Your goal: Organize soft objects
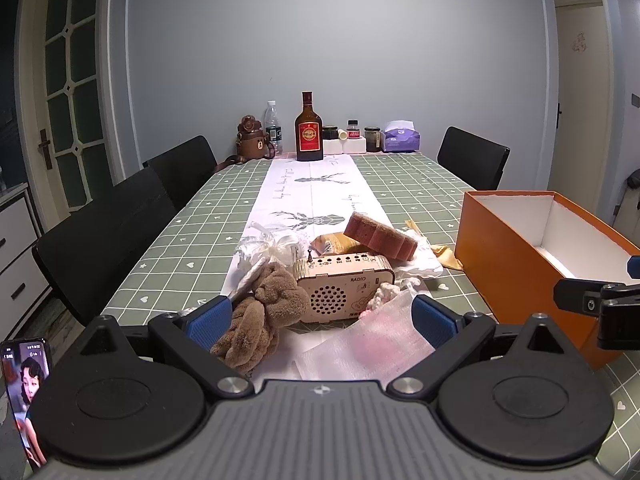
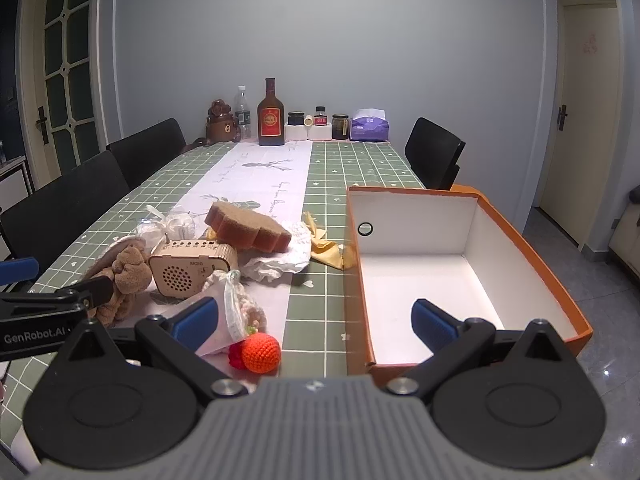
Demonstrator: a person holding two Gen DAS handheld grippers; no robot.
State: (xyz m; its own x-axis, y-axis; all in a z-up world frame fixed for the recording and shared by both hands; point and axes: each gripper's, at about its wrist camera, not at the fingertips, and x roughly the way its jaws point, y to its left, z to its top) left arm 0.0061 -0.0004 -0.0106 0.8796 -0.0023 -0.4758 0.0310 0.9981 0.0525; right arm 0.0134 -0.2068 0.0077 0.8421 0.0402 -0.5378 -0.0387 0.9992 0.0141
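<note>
My left gripper point(image 1: 322, 320) is open and hovers low over a pile on the table runner. Between its pads lie a brown plush piece point(image 1: 264, 312) and a pinkish foam pouch point(image 1: 368, 340), neither touched. Behind them stands a wooden radio point(image 1: 344, 284), with a brown sponge point(image 1: 380, 236) leaning on a snack packet. My right gripper point(image 2: 316, 322) is also open and straddles the near left wall of an orange box point(image 2: 416, 220) whose white inside holds nothing. An orange crochet ball point(image 2: 260, 352) and a clear bag of knitted items point(image 2: 240, 308) lie by its left pad.
A yellow cloth point(image 2: 324, 246) and a crumpled white bag point(image 2: 280, 260) lie beside the box. A brown bottle point(image 1: 309, 128), jars and a tissue box point(image 1: 400, 138) line the far end. Black chairs point(image 1: 100, 232) stand along the sides. A phone point(image 1: 24, 392) leans at the near left.
</note>
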